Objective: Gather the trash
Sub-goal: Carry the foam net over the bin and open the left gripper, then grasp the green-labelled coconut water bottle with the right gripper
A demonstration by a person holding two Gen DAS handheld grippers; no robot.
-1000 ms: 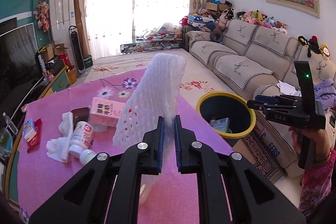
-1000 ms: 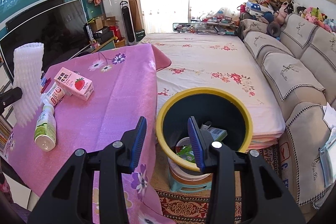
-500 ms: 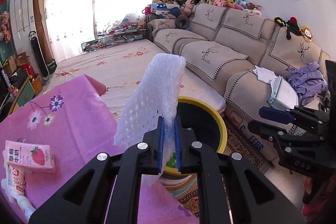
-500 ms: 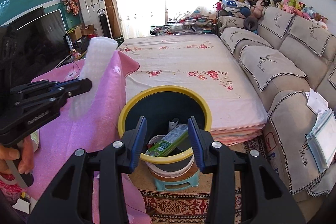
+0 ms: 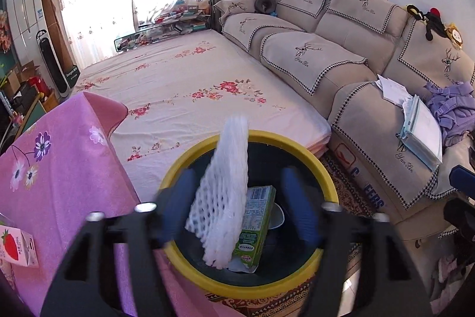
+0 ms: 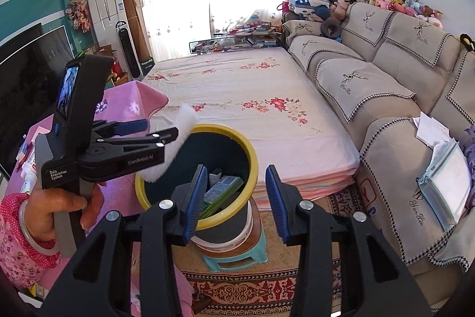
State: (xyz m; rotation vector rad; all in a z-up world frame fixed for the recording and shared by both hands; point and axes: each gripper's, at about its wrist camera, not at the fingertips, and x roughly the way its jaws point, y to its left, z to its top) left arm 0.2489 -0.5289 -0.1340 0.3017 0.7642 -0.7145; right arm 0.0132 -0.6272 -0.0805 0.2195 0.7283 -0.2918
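Observation:
A white foam net sleeve (image 5: 221, 192) hangs free between my left gripper's (image 5: 240, 198) spread fingers, over the yellow-rimmed dark trash bin (image 5: 297, 144). The left gripper is open and blurred by motion. A green carton (image 5: 255, 225) lies inside the bin. In the right wrist view the sleeve (image 6: 175, 147) is at the bin's (image 6: 249, 162) left rim, beside the left gripper (image 6: 160, 132). My right gripper (image 6: 234, 198) is open and empty, just above the bin's near side.
A pink flowered tablecloth (image 5: 59, 174) covers the table left of the bin, with a strawberry milk carton (image 5: 17, 245) on it. A floral mattress (image 5: 190, 85) lies behind the bin. A beige sofa (image 5: 371, 73) runs along the right. The bin stands on a stool (image 6: 234, 257).
My left gripper swung right from the table to above the bin and opened, letting go of the foam sleeve. The right gripper stayed open by the bin.

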